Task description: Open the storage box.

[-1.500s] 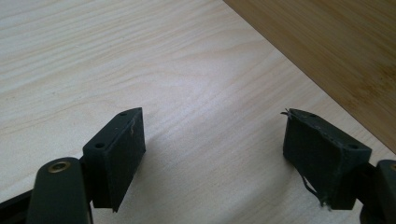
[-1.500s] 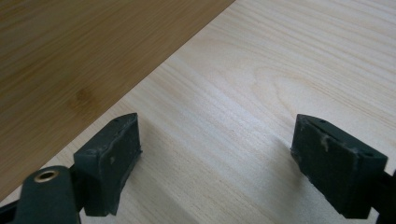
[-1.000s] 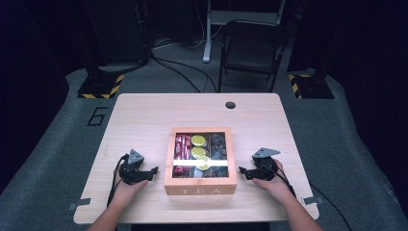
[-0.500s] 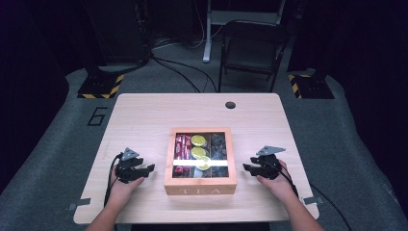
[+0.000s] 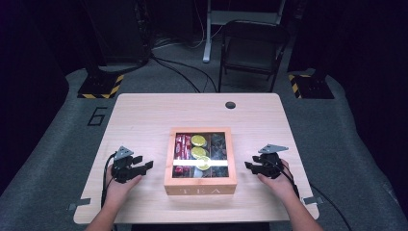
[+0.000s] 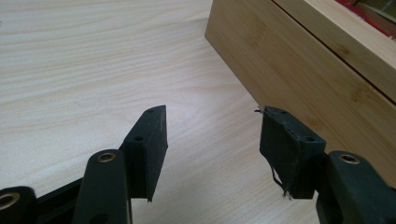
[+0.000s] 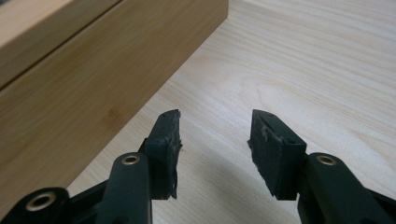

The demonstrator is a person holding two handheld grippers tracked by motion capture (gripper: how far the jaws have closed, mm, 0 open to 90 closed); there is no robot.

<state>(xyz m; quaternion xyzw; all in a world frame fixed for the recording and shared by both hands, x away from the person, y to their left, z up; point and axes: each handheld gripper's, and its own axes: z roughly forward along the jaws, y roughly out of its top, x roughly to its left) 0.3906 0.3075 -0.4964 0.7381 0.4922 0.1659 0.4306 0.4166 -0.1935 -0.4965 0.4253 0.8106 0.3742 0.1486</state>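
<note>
From above I see packets through the lid of the tea box (image 5: 200, 185) mid-tabletop (image 5: 144, 115), while my left claw (image 5: 143, 166) and right claw (image 5: 251, 167), both open and empty, have edged slightly nearer its sides.

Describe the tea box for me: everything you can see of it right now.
The tea box is a square, light wooden box with TEA on its front wall. Its lid looks shut, a wooden frame around a clear pane that catches a strip of glare. Through it show compartments: red packets at left, yellow-green round ones in the middle, dark ones at right. It sits flat on the table, near the front edge. The left gripper and right gripper flank it, both open, neither touching it.
</note>
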